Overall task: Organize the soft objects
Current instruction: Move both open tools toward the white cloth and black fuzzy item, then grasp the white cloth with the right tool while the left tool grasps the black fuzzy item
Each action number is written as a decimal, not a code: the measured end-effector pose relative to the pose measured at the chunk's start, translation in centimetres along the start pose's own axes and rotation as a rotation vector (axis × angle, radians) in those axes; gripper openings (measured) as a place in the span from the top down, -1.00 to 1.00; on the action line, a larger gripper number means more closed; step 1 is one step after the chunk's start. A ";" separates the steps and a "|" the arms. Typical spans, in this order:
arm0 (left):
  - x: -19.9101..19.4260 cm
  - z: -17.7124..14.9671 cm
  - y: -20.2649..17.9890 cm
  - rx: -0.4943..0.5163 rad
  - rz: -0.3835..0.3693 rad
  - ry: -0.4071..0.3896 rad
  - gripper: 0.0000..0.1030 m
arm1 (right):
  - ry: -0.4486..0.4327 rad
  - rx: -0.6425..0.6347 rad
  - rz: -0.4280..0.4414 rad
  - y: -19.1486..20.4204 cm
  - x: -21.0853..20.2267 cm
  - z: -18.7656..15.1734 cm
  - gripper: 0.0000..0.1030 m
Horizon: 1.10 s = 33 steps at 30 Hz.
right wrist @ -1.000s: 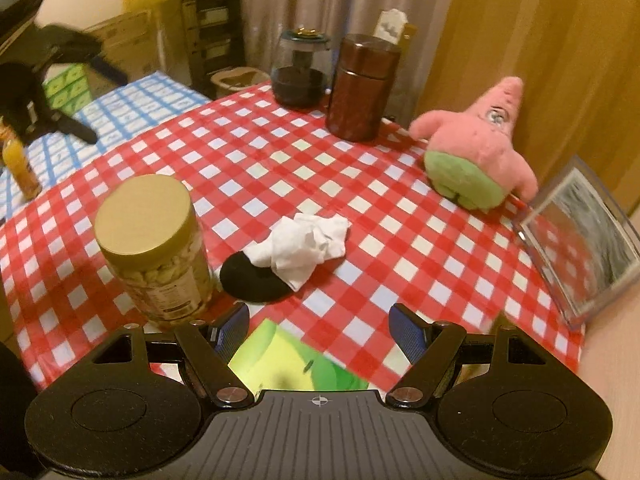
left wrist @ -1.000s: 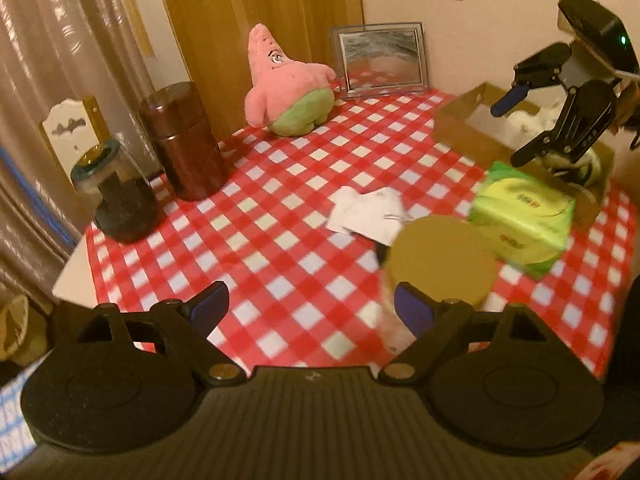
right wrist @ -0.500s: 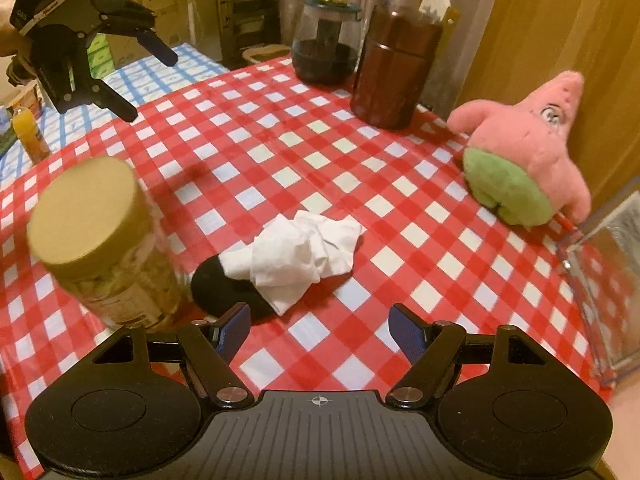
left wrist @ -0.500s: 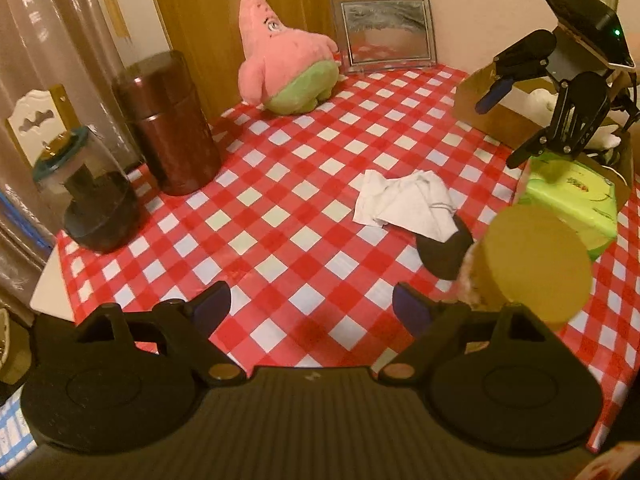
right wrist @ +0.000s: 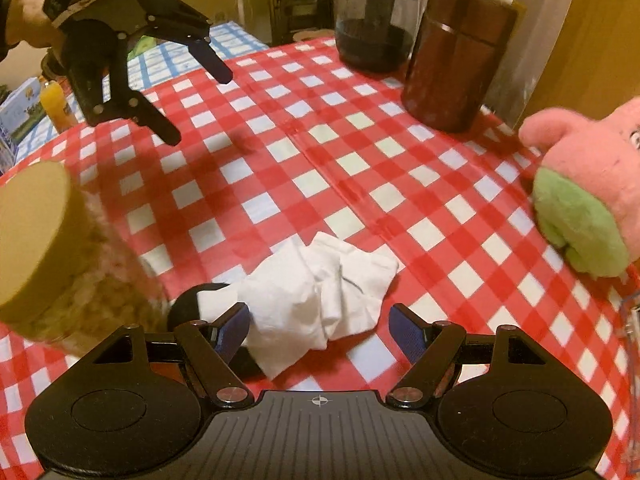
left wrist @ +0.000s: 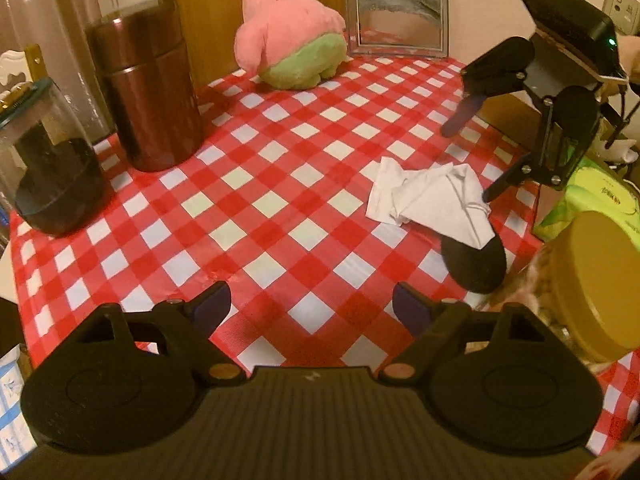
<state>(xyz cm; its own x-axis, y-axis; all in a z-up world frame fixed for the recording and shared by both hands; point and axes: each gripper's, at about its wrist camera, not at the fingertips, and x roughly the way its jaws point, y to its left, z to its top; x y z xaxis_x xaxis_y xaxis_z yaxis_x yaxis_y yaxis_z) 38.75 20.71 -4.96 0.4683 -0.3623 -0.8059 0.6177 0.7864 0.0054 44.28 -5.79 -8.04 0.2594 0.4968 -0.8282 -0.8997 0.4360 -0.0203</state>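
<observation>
A crumpled white cloth (left wrist: 430, 200) lies mid-table, partly over a flat black soft item (left wrist: 476, 266). A pink and green star plush (left wrist: 288, 36) sits at the far edge, by the wall. My left gripper (left wrist: 310, 306) hangs open over bare checked tablecloth, left of the cloth, with nothing between its fingers. My right gripper (right wrist: 320, 322) is open and low over the white cloth (right wrist: 320, 300), which lies in front of and between its blue pads without touching them. The black item (right wrist: 186, 306) peeks out by its left finger. The plush (right wrist: 588, 200) is at the right.
A jar with a tan lid (left wrist: 596, 280) stands close to the cloth, and a green tissue pack (left wrist: 596, 194) lies behind it. A brown canister (left wrist: 148, 84) and a glass jar (left wrist: 44, 160) stand at the left edge. A picture frame (left wrist: 400, 20) leans on the wall. A cardboard box (left wrist: 506, 114) stands at the right.
Both grippers have come down and forward toward the table. The right one now hangs over the white cloth, and the left one has closed in on the tablecloth beside it. Both stay open.
</observation>
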 end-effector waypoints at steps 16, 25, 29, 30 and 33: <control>5.0 0.7 0.5 0.030 -0.097 0.028 -0.68 | 0.041 0.124 0.172 -2.0 4.5 1.2 0.06; 6.9 2.2 -0.2 0.027 -0.146 0.050 -0.67 | 0.029 0.190 0.030 -2.7 2.3 1.2 0.68; 7.9 3.7 -0.5 0.004 -0.181 0.093 -0.64 | 0.035 0.235 -0.068 -3.4 0.5 0.2 0.69; 8.2 4.1 -0.7 0.001 -0.188 0.105 -0.63 | 0.038 0.249 -0.090 -3.5 0.1 -0.1 0.69; 8.9 5.3 -1.4 0.002 -0.231 0.151 -0.56 | 0.044 0.291 -0.140 -3.8 -1.2 -1.0 0.69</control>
<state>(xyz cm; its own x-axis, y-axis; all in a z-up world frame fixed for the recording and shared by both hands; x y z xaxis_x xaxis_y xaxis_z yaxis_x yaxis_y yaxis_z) 45.38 13.71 -9.05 0.2153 -0.4535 -0.8648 0.6986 0.6903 -0.1881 47.02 -8.78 -7.54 0.3521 0.3867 -0.8524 -0.7167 0.6971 0.0202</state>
